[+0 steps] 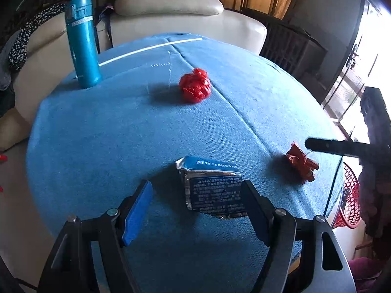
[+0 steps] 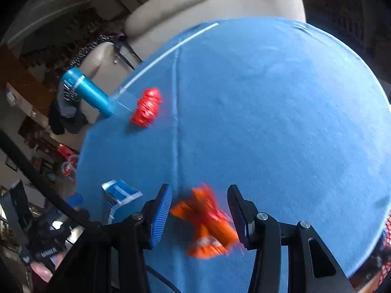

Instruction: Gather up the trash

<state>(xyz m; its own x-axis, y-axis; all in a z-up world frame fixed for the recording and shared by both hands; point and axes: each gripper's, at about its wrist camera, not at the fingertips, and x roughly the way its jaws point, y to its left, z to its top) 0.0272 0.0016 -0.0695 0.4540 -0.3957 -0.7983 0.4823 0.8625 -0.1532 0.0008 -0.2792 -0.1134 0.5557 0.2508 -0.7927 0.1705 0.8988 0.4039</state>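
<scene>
On the blue tablecloth [image 1: 97, 134] lies a silver and blue foil packet [image 1: 210, 188]. My left gripper [image 1: 196, 185] stands open around it: the right finger overlaps the packet's edge and the left pad is well apart from it. Farther back sits a crumpled red ball [image 1: 195, 85]. An orange-red wrapper [image 1: 301, 163] lies at the right, with a dark finger of my right gripper [image 1: 330, 145] just past it. In the right wrist view the blurred wrapper [image 2: 205, 224] lies between the open pads of my right gripper [image 2: 199, 193], not pinched. The packet [image 2: 119, 191] and red ball [image 2: 146, 108] show at the left.
A tall teal bottle [image 1: 83, 44] stands at the table's far left corner. A cream sofa [image 1: 171, 19] runs behind the table. A red mesh basket [image 1: 349, 195] sits below the table's right edge, beside a person's dark clothing [image 1: 376, 171].
</scene>
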